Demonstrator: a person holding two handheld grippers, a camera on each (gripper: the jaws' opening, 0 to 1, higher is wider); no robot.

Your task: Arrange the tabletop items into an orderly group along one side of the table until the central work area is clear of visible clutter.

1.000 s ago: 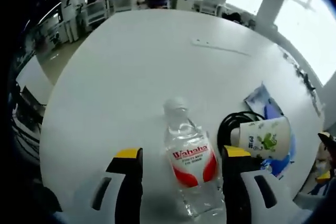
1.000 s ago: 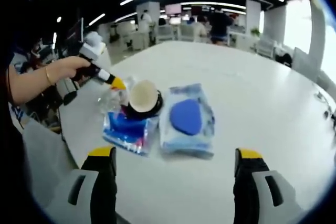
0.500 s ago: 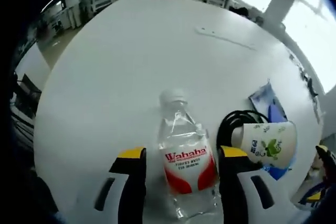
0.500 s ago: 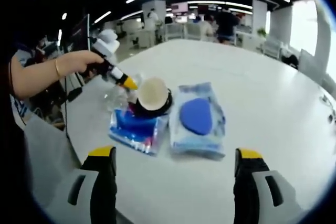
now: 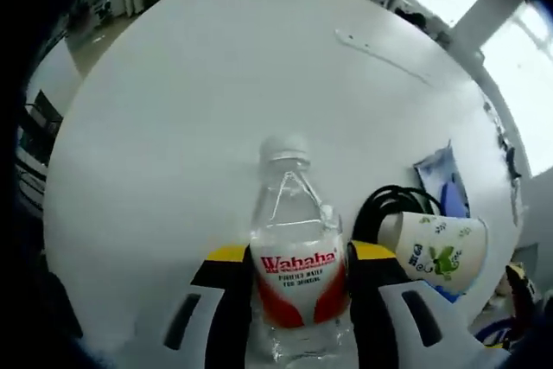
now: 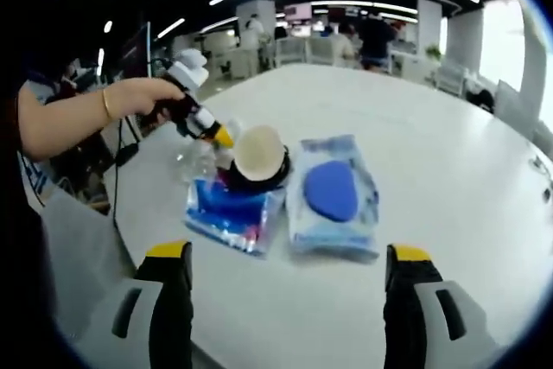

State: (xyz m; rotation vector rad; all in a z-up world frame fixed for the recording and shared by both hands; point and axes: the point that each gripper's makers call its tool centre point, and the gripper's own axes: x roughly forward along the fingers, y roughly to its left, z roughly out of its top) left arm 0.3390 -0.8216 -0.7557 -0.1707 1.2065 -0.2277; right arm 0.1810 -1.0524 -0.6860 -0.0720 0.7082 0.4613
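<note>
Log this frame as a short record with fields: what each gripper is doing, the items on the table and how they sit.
left gripper: fingers closed against the label of the water bottle
right gripper: open, holding nothing, facing the pile
bottle: clear, white cap, red label
paper cup: on its side, against the black cable
packets: blue pouch and clear bag with blue pad, side by side
table: white

bottle (image 5: 298, 257): clear glossy plastic, catching light
cup (image 5: 436, 250): matt printed paper
worktop (image 5: 216, 84): smooth white, shining faintly
pouches (image 6: 335, 196): glossy plastic film, glinting
</note>
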